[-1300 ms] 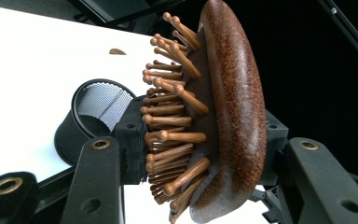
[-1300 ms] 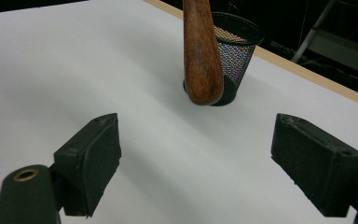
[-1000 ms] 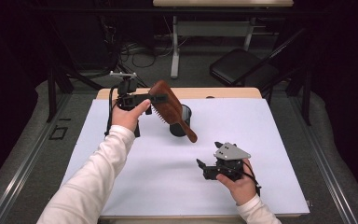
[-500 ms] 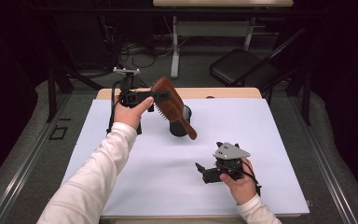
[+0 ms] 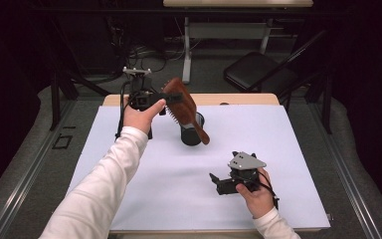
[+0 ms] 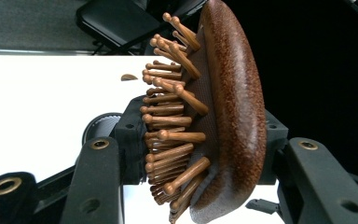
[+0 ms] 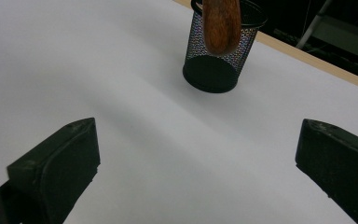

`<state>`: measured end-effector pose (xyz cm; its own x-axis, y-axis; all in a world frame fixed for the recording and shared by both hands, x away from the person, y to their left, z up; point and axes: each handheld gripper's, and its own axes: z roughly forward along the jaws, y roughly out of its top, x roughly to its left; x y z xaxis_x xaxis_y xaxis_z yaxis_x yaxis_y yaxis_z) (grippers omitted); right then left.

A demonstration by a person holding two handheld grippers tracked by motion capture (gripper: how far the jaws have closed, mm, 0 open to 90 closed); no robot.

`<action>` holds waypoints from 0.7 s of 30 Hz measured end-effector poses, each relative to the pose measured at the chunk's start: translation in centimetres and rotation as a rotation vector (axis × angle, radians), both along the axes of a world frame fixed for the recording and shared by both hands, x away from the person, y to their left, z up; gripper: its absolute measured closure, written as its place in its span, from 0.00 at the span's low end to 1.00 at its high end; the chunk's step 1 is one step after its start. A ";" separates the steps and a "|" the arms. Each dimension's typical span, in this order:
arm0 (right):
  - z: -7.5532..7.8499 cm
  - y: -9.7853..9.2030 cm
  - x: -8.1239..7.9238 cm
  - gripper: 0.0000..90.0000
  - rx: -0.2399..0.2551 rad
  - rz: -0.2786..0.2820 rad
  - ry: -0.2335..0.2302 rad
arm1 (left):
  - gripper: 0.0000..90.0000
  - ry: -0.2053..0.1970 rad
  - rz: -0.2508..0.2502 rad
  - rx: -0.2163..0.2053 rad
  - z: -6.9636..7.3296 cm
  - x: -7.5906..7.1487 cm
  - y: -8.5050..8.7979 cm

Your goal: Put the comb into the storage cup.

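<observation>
Holding the wooden hairbrush [image 5: 185, 108] up over the far part of the table [image 5: 298, 149], left gripper [image 5: 151, 98] clamped on its head, pads pressing on the bristle side and the back. Tilting the brush a little further than a second ago, handle end hanging just in front of the black mesh cup [image 5: 192, 132]. Resting low near the front edge, right gripper [image 5: 218, 182] with jaws wide apart, nothing between them, having just been opening.
</observation>
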<state>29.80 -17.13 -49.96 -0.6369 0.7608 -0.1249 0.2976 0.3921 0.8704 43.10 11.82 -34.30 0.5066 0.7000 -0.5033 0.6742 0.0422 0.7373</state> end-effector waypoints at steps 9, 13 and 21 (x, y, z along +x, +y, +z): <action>-0.2 0.1 0.0 0.00 -0.007 0.005 0.015 | 0.56 -0.049 0.029 0.016 0.2 0.2 0.3; -0.3 0.1 0.0 0.00 -0.010 0.007 0.016 | 0.56 -0.059 0.047 0.004 0.4 0.3 0.7; -0.4 0.2 0.1 0.00 -0.015 0.010 0.022 | 0.56 -0.077 0.077 -0.001 1.0 0.6 1.5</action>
